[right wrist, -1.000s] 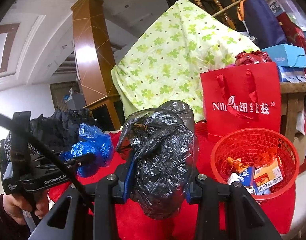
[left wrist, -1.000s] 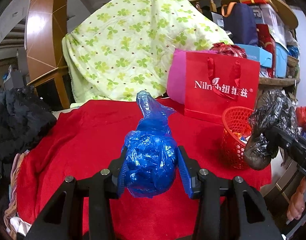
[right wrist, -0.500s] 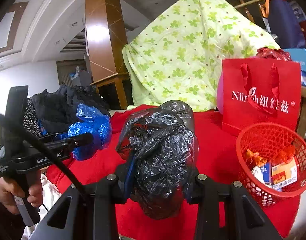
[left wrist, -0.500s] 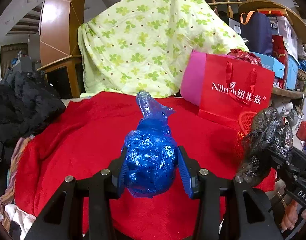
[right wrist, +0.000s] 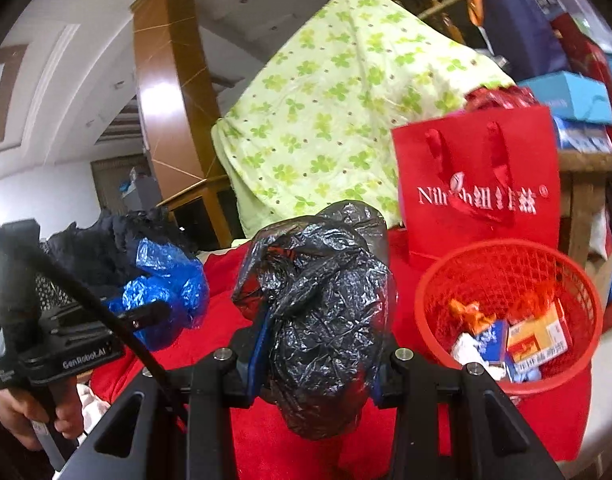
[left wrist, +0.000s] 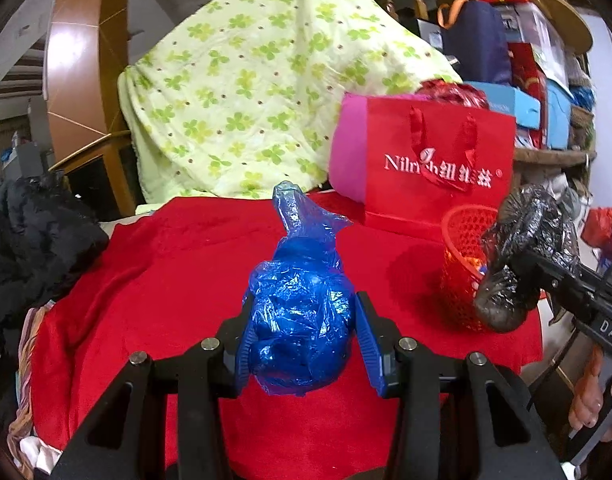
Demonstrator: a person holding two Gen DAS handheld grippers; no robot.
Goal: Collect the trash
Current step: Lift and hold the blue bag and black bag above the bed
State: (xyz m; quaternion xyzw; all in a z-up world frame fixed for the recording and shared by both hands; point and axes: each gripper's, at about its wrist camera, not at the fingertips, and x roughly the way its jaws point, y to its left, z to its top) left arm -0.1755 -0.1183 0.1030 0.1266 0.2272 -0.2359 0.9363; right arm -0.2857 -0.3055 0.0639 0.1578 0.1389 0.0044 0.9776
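While both jaws grip crumpled bags, the red mesh basket (right wrist: 506, 312) lies just right of the right gripper (right wrist: 318, 344) with its black bag (right wrist: 318, 300); the left gripper (left wrist: 302, 340), clamping the blue bag (left wrist: 300, 312), sits farther off.

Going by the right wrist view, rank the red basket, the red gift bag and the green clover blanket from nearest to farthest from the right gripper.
1. Red basket: just right of the right gripper, on the red cloth.
2. Red gift bag: upright behind the basket.
3. Green clover blanket: draped at the back, behind the bag.
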